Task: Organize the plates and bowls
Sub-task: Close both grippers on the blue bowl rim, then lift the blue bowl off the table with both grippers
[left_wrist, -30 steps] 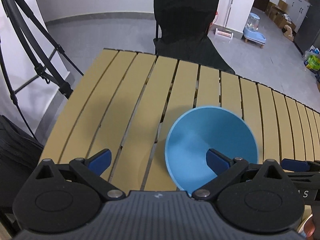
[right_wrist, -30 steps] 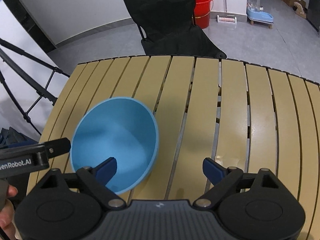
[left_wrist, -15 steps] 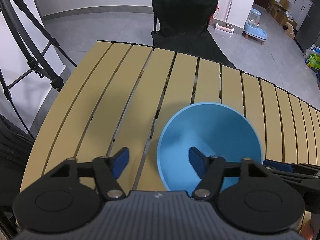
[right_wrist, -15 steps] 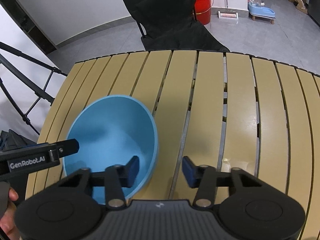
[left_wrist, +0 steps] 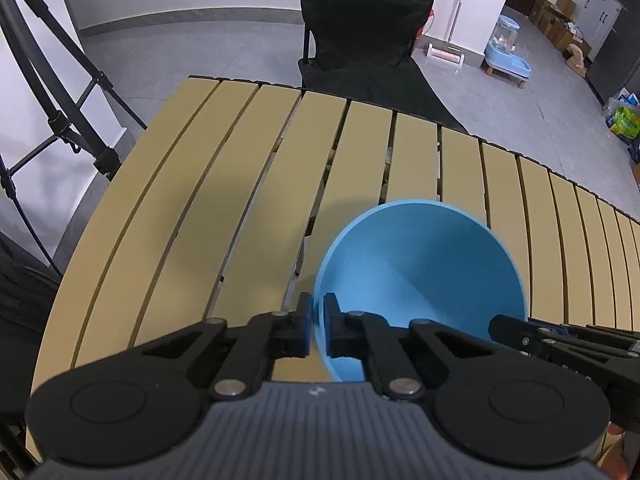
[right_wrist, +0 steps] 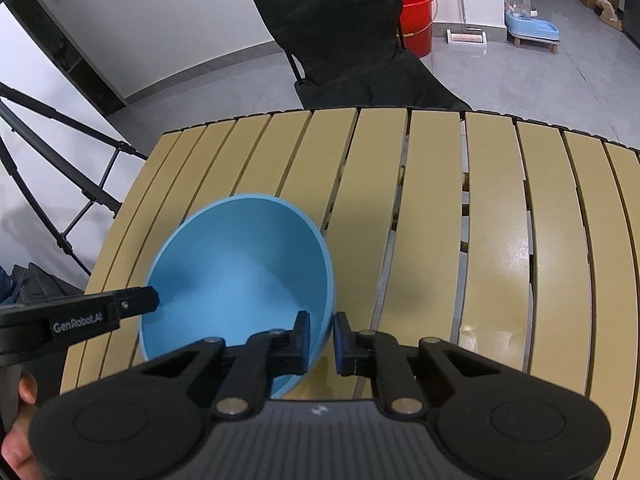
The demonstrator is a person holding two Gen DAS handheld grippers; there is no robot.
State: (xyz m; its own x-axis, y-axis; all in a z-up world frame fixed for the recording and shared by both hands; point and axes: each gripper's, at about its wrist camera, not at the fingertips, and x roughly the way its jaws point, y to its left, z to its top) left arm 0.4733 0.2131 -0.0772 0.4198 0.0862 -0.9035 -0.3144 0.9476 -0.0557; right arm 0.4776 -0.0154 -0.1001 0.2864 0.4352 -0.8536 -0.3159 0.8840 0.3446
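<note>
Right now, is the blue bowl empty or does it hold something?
Empty. The blue bowl shows only bare blue inside in both wrist views; the left gripper and right gripper each pinch its rim.

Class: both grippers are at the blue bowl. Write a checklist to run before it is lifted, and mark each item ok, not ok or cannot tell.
1. Left gripper shut on the blue bowl rim: ok.
2. Right gripper shut on the opposite rim: ok.
3. One finger inside and one outside at each grip: ok.
4. Bowl empty: ok.
5. Bowl already off the slatted table: cannot tell.
6. Destination for the bowl in view: not ok.
</note>
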